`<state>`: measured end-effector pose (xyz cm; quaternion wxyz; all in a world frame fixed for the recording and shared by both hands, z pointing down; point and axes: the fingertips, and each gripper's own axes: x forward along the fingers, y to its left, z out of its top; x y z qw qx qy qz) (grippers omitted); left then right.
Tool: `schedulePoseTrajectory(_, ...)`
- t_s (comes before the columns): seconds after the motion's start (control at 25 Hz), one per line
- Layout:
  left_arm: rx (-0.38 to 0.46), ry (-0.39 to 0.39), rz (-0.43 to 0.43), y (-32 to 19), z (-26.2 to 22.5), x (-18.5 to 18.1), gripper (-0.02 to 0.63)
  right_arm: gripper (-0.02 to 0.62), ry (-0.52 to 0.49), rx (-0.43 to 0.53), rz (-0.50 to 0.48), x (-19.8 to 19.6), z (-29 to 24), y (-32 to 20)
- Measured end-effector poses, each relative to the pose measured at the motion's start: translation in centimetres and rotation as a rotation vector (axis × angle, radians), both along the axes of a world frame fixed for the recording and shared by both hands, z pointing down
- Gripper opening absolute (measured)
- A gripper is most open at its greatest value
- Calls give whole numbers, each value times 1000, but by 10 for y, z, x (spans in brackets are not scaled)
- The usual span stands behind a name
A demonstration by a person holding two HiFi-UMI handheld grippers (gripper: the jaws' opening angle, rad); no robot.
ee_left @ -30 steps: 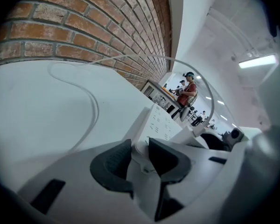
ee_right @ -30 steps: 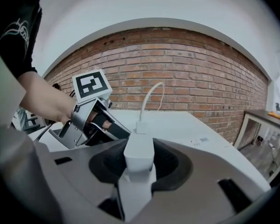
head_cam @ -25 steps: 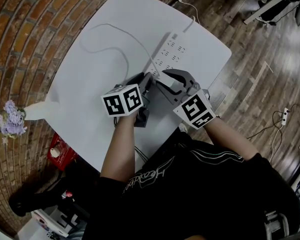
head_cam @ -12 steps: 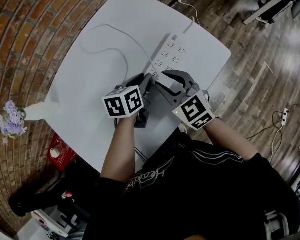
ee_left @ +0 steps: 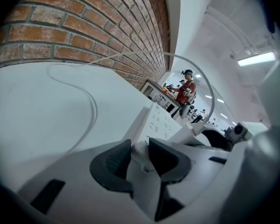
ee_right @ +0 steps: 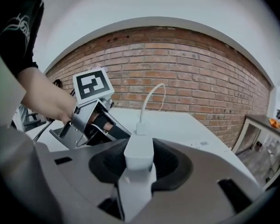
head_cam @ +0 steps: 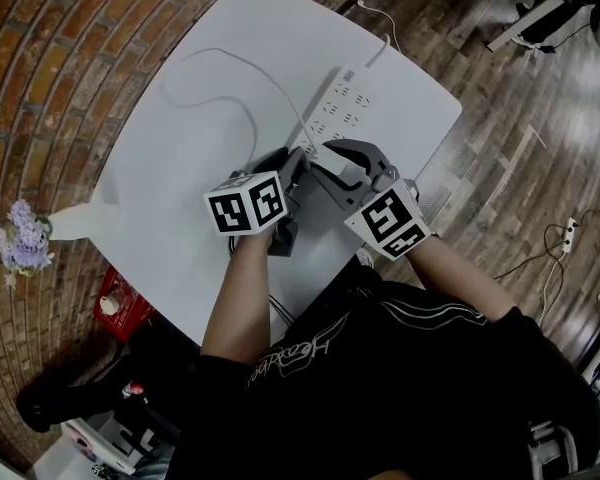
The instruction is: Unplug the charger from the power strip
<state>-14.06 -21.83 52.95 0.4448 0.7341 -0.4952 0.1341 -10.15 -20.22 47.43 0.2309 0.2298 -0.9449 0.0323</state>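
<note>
A white power strip (head_cam: 345, 103) lies on the white table (head_cam: 180, 168), its near end toward me. My left gripper (head_cam: 292, 160) is shut on that near end; in the left gripper view the strip (ee_left: 158, 120) runs away from between the dark pads (ee_left: 114, 164). The white charger (ee_right: 139, 150) stands at the same end, and my right gripper (ee_right: 139, 161) is shut on its sides. Its thin cable (head_cam: 220, 63) rises and loops over the table. The jaws hide whether the prongs still sit in the socket. The two grippers nearly touch, with the right one (head_cam: 327, 154) just right of the left.
The strip's own cord (head_cam: 375, 18) runs off the table's far edge. A white vase (head_cam: 80, 223) with purple flowers (head_cam: 22, 240) lies at the left edge by the brick wall. A red object (head_cam: 115, 298) sits on the floor below. People stand far off (ee_left: 186, 87).
</note>
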Motion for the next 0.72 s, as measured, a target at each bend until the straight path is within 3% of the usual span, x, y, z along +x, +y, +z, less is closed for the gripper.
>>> schedulePoseTrajectory(0.12,2,-2,-3,0,0,0,118,117,20,22,-15,-2,0,2)
schedulePoseTrajectory(0.32,-1,5,-2,0,-1,-1,118,118,-79,-110,12,4,1,-5)
schedulePoseTrajectory(0.4,-5,7,-2,0,0,0,118,118,-76,-109,11,4,0,-5)
schedulePoseTrajectory(0.52,2,4,-4,-1,-2,0,120,118,-12,-1,-27,-1,-6,0)
schedulePoseTrajectory(0.64,8,4,-5,-2,-2,0,120,118,-7,134,-82,-13,-35,5)
schedulePoseTrajectory(0.72,5,3,-10,-1,-1,-1,120,118,-9,155,-83,-14,-50,0)
